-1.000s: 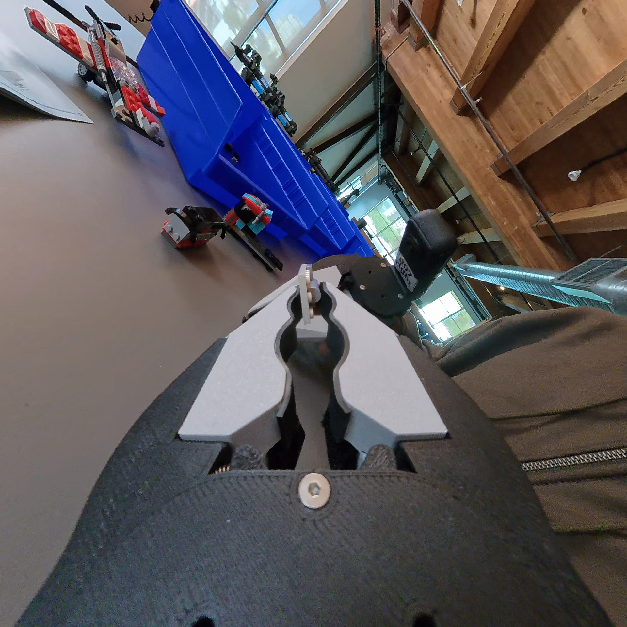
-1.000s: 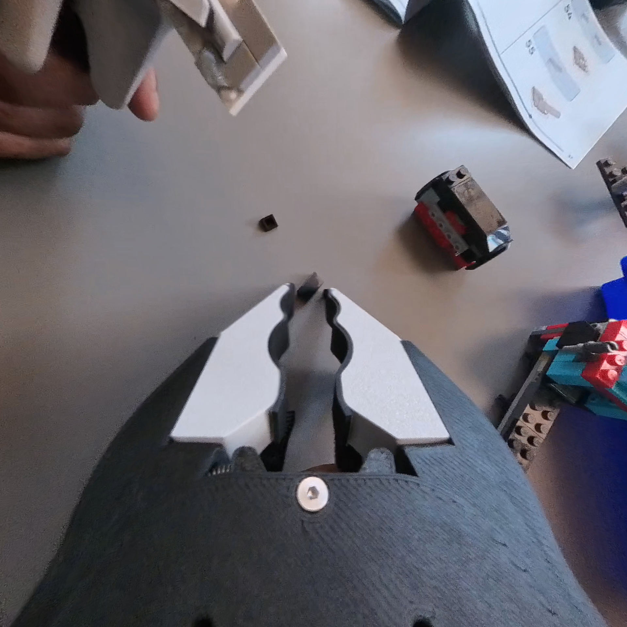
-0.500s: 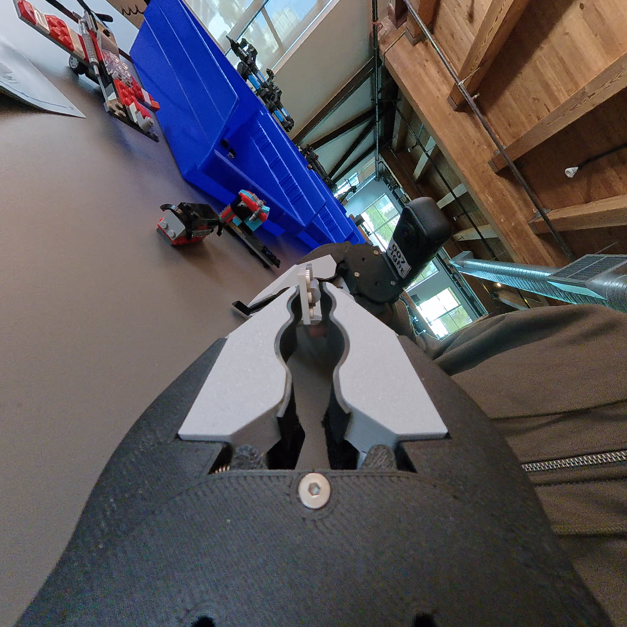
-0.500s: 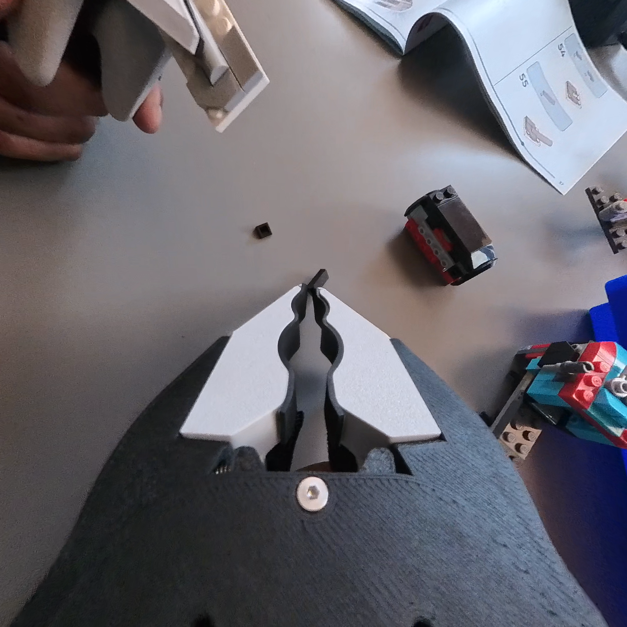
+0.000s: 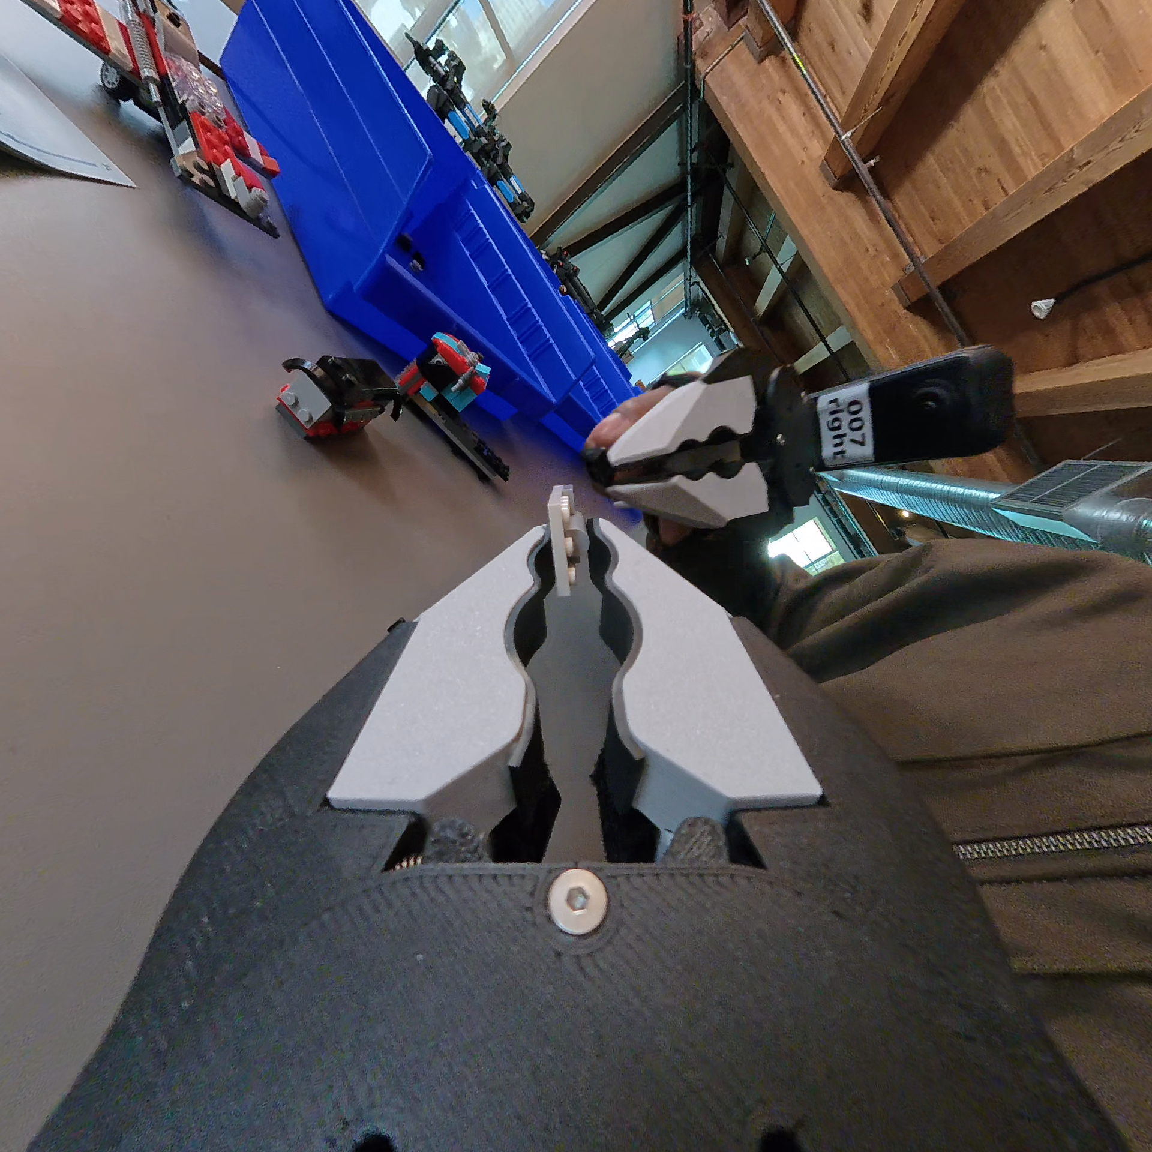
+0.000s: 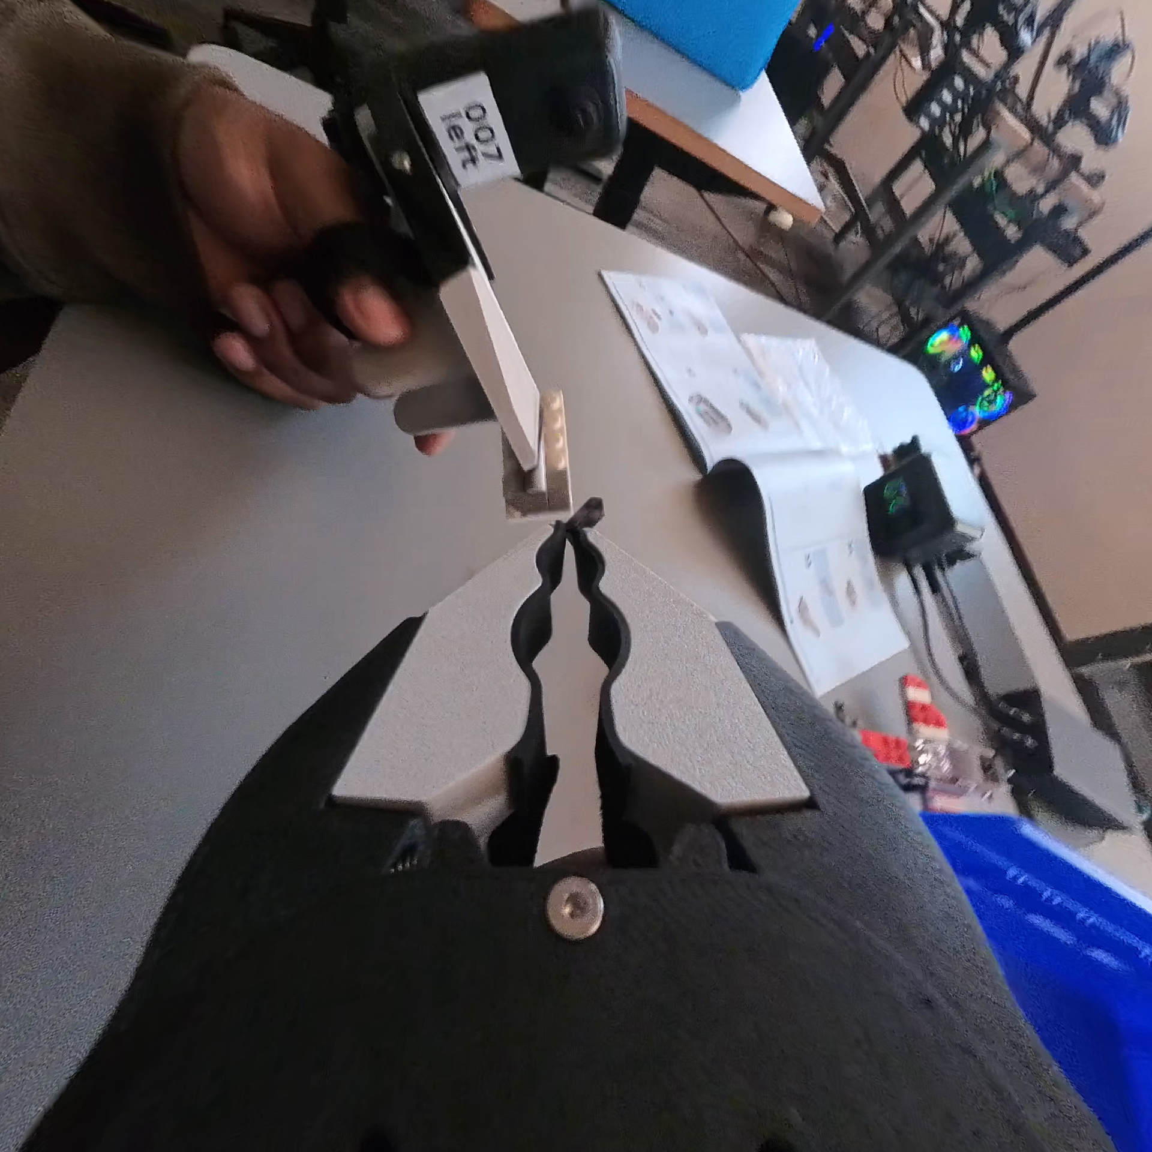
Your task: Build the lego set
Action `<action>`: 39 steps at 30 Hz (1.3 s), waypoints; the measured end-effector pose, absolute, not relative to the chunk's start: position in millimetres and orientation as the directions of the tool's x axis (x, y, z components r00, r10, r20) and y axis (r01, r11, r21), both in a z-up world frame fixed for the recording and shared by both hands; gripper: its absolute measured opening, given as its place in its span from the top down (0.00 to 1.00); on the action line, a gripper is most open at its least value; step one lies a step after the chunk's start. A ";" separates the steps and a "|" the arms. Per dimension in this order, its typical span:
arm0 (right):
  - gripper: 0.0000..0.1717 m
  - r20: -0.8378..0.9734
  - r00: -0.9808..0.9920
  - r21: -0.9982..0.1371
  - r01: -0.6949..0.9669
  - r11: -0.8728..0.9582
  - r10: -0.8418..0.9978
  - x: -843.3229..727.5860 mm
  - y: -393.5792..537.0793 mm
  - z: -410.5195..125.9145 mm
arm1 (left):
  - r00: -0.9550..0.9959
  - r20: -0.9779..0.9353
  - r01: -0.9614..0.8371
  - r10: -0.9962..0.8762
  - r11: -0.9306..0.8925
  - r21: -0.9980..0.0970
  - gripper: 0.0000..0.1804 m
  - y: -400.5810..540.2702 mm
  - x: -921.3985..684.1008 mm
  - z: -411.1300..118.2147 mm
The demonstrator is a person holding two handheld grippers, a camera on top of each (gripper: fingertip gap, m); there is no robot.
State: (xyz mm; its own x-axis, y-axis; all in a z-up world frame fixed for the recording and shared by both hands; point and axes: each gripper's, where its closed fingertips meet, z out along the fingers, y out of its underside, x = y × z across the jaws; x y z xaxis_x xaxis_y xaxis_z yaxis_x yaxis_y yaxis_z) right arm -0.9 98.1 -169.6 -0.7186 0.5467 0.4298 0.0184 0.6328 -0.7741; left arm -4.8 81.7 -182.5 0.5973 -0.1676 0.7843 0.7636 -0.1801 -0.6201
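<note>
My left gripper [image 5: 570, 536] is shut on a small light grey studded plate assembly [image 5: 564, 548], held edge-on above the grey table [image 5: 124, 499]. That assembly also shows in the right wrist view [image 6: 545, 461], in the left gripper's fingers [image 6: 492, 349]. My right gripper [image 6: 570, 530] is shut on a tiny black piece [image 6: 589, 512] that sticks out past the tips, just right of and below the grey assembly. In the left wrist view the right gripper [image 5: 601, 464] hovers close beyond the grey plates, tips pointing left.
A black-and-red brick model [image 5: 330, 399] and a teal-and-red one [image 5: 452, 377] lie on the table beside blue bins [image 5: 374, 187]. An open instruction booklet [image 6: 779, 449] and a small black device [image 6: 910, 499] lie to the right. A larger red build [image 5: 206, 137] stands farther off. The tips of both grippers are at nearly the same place. The larger red build [image 5: 206, 137] is about 25 cm from both grippers' fingertips.
My right gripper closed on the tiny black piece on the table, lifted it and swung up toward the grey assembly. The left gripper kept its hold and stayed nearly still.
</note>
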 end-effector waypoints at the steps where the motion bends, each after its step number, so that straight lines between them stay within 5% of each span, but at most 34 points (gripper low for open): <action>1: 0.98 0.445 -0.728 -0.764 -0.004 0.645 0.521 -0.9 93.9 -165.8 | 0.598 0.784 0.763 -0.168 -0.181 -0.621 0.95 81.8 -4.7 -182.5; 23: 0.99 0.478 -0.850 -0.616 -0.147 0.774 0.219 -2.1 70.1 -177.0 | 0.615 0.760 0.724 -0.211 -0.230 -0.650 0.95 82.2 8.8 -182.4; 39: 0.98 0.368 -0.899 -0.712 -0.109 0.693 0.237 1.2 73.6 -181.1 | 0.624 0.754 0.715 -0.203 -0.240 -0.656 0.95 83.1 10.1 -184.6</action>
